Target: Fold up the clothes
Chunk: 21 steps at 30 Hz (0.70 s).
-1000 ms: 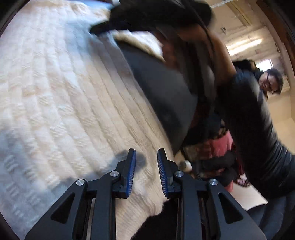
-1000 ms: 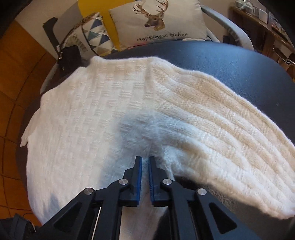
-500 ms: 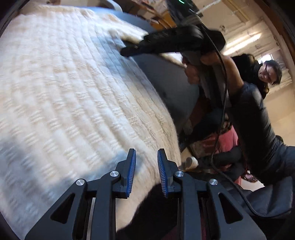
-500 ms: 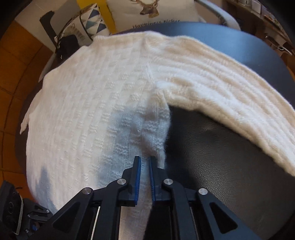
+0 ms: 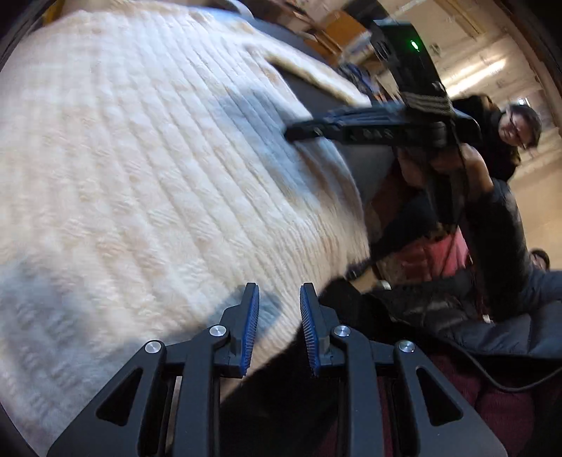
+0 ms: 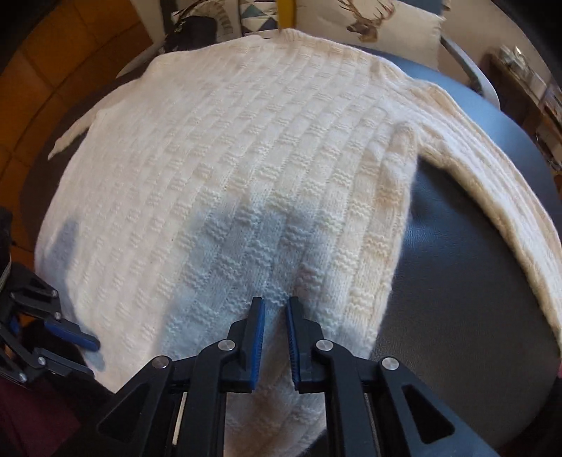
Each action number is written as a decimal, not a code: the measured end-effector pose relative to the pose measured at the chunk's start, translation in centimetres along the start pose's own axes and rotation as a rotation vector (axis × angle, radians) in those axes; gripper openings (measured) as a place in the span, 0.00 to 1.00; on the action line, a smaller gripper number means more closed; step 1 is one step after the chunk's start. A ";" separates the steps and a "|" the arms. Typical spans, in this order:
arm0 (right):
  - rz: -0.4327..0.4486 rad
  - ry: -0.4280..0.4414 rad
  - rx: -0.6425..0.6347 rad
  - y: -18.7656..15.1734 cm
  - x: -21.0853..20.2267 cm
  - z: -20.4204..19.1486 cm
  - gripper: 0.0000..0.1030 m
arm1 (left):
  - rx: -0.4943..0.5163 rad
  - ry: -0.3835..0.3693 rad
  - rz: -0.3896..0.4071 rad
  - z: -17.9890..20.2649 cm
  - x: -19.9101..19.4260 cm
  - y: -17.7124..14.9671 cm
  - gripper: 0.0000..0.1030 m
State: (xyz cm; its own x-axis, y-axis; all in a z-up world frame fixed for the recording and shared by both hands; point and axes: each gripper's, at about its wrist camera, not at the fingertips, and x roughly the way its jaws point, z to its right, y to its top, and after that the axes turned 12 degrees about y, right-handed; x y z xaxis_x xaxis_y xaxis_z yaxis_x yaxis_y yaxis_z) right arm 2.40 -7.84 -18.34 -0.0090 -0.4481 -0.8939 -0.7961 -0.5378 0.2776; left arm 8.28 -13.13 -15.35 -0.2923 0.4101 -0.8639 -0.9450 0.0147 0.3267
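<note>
A cream knitted sweater (image 6: 246,168) lies spread flat on a dark round table (image 6: 456,316), one sleeve (image 6: 491,197) stretched out to the right. My right gripper (image 6: 275,309) hovers low over the sweater's lower body. Its jaws are almost closed, with only a thin slit and no fabric bunched between them. In the left wrist view the right gripper (image 5: 293,133) points at the sweater (image 5: 140,175) near its side edge. My left gripper (image 5: 279,298) is open with nothing between its pads, over the hem at the table's rim. The right wrist view shows the left gripper (image 6: 87,356) at the hem's left corner.
A person in dark clothes (image 5: 505,147) stands close beyond the table (image 5: 365,165), and another sits lower right (image 5: 541,256). Behind the table stand a chair with a deer-print cushion (image 6: 386,24) and a black bag (image 6: 196,31). An orange tiled floor (image 6: 52,70) lies to the left.
My right gripper has swept from the sleeve and armpit across onto the sweater's body. My left gripper has slid along the hem, so the table rim now sits under it. Neither gripper's gap changed.
</note>
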 end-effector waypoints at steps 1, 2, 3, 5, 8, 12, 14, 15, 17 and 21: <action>0.015 0.018 -0.001 0.2 -0.5 -0.4 0.13 | -0.024 -0.003 0.027 -0.6 -0.7 0.1 0.25; 0.032 0.041 -0.024 0.3 -0.7 -1.1 0.13 | -0.058 -0.002 0.055 -0.9 -1.1 0.4 0.25; 0.030 0.059 -0.046 0.4 -0.3 -2.2 0.13 | -0.084 0.012 0.067 -1.3 -1.2 0.5 0.25; 0.003 0.089 -0.084 0.5 1.0 -4.0 0.13 | -0.115 0.033 0.056 -2.6 -1.0 0.3 0.25; -0.052 0.060 -0.166 -1.0 2.4 -5.1 0.13 | -0.156 0.039 0.061 -4.5 -1.6 -0.6 0.25; -0.033 0.088 -0.129 0.6 1.9 -5.1 0.13 | -0.223 0.049 0.163 -6.3 -4.6 -1.3 0.25; 0.004 0.103 -0.135 2.4 1.7 -5.7 0.13 | -0.290 0.082 0.245 -8.2 -6.9 -1.3 0.25; 0.024 0.113 -0.140 3.6 1.8 -6.2 0.13 | -0.329 0.100 0.284 -9.4 -7.9 -1.3 0.25; 0.063 0.127 -0.160 6.4 2.5 -7.2 0.14 | -0.424 0.127 0.345 -12.3 -9.7 -1.3 0.26; 0.105 0.132 -0.181 8.8 2.1 -7.6 0.16 | -0.583 0.136 0.388 -17.4 -10.7 -1.1 0.26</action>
State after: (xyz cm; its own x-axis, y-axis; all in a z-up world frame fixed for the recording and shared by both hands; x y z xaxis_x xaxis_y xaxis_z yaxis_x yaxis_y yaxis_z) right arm -0.01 -18.90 -15.08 0.0026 -0.5912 -0.8065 -0.6738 -0.5970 0.4355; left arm 9.94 -33.45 -13.15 -0.6033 0.1694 -0.7793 -0.6827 -0.6147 0.3949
